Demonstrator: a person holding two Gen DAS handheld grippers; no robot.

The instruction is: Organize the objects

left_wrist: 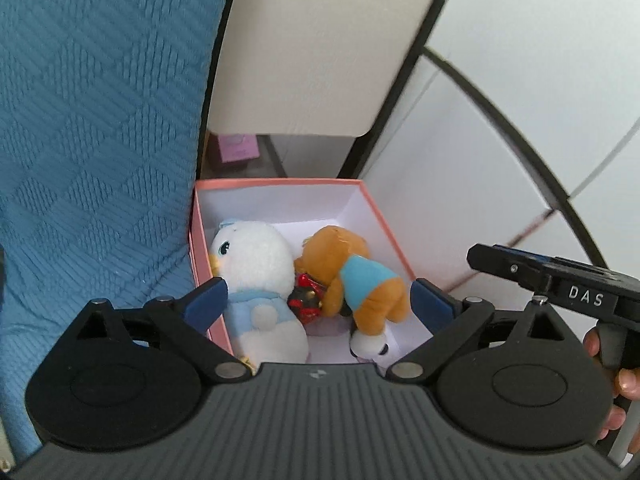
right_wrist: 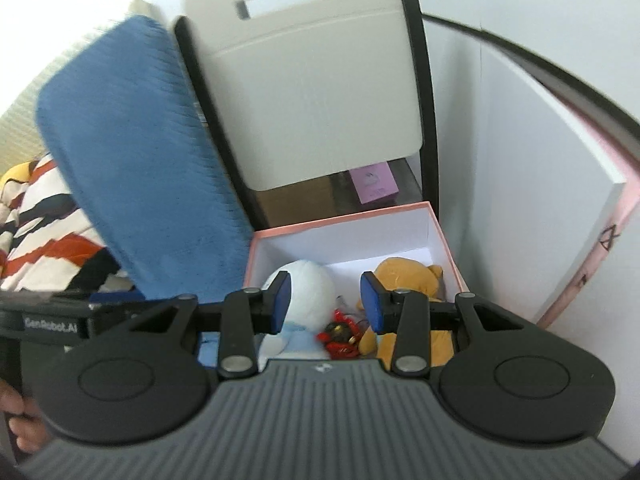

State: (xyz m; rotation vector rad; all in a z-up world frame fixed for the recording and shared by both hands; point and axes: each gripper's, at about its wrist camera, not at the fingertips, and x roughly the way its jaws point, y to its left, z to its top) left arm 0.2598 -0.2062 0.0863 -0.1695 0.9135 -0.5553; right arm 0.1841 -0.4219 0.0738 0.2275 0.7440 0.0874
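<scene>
Low in both frames, pink box [left_wrist: 200, 248] holding white duck plush [left_wrist: 256, 264] and brown bear plush [left_wrist: 360, 280]: soft, light, best pinched at the body. Left gripper [left_wrist: 318, 300] wide, right gripper [right_wrist: 325, 300] narrower; both empty.

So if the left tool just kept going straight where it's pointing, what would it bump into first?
Probably the plush toys in the pink box. The left tool stands open and empty, aimed down into the box, with the white duck plush and the brown bear plush between its fingers' lines. Depth is unclear, so which one comes first is uncertain.
</scene>
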